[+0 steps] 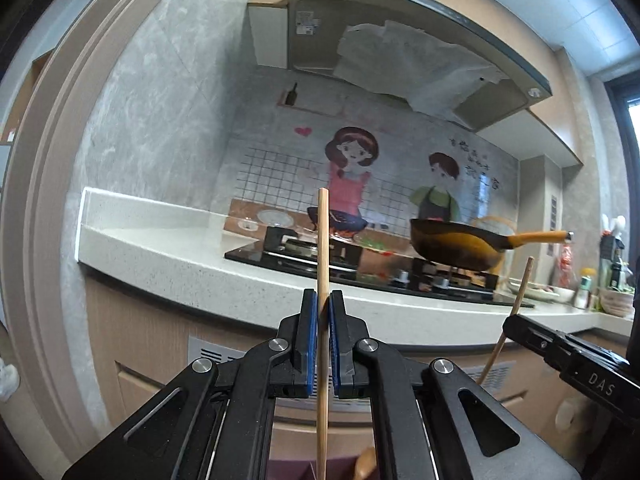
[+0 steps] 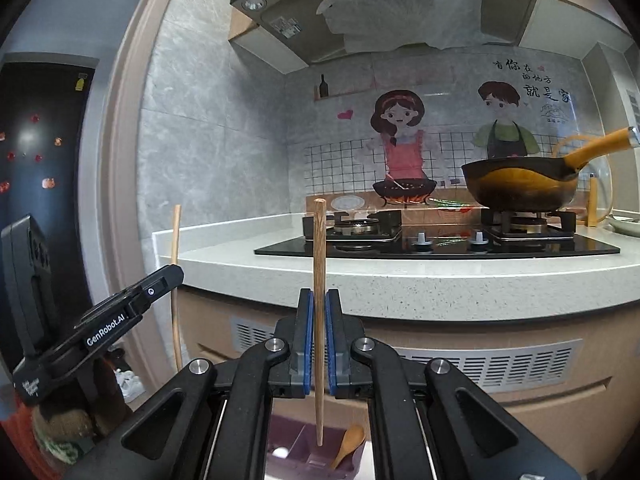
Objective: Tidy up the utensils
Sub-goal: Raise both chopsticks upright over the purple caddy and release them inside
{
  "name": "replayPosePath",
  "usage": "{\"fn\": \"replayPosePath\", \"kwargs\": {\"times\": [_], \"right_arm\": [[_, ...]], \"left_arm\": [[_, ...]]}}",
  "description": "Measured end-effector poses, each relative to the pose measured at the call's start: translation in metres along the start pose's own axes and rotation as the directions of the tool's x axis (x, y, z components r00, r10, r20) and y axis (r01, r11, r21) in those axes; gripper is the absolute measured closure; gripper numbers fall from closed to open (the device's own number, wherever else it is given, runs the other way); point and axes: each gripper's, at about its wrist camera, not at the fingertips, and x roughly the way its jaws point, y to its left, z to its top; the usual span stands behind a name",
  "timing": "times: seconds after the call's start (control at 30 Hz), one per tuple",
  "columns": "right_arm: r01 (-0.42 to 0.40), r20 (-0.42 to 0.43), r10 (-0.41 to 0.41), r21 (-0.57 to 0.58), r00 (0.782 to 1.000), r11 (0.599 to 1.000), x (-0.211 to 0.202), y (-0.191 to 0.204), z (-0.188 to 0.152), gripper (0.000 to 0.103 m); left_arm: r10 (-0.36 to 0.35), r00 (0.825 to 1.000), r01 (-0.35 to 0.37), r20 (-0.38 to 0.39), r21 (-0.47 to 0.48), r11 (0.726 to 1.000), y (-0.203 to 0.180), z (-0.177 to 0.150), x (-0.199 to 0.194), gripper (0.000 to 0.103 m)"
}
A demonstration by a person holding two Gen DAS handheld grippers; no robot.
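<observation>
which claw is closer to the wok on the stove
Right. The wok looms larger in the right claw view; the left claw, holding its own chopstick, sits farther left, away from it.

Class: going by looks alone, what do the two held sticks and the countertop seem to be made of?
Chopstick in the left tongs: pale chopstick, likely bamboo; matte, even tan.
Chopstick in the right tongs: darker chopstick, probably wood; faint grain streaks.
Countertop: speckled white, looks like quartz or composite stone; smooth, slight sheen.
</observation>
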Motion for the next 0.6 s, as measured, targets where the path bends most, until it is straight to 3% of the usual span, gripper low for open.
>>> {"fn": "replayPosePath", "kwargs": {"times": [0.23, 0.43, 0.6], "right_arm": [[-0.001, -0.121, 0.006, 0.042, 0.993, 0.999, 0.054, -0.019, -0.042, 0.097], [0.006, -0.222, 0.008, 0.062, 0.975, 0.998, 0.084, -0.026, -0.084, 0.097], [0.006, -0.319, 0.023, 0.088, 0.947, 0.996, 0.099, -0.034, -0.119, 0.097]], "left_arm": [[0.04, 0.999, -0.04, -0.017, 0.011, 0.999, 0.013, -0.047, 0.04, 0.097], [0.023, 0.992, -0.027, -0.127, -0.034, 0.999, 0.033, -0.091, 0.074, 0.097], [0.02, 0.974, -0.034, -0.225, -0.057, 0.998, 0.043, -0.124, 0.087, 0.097]]}}
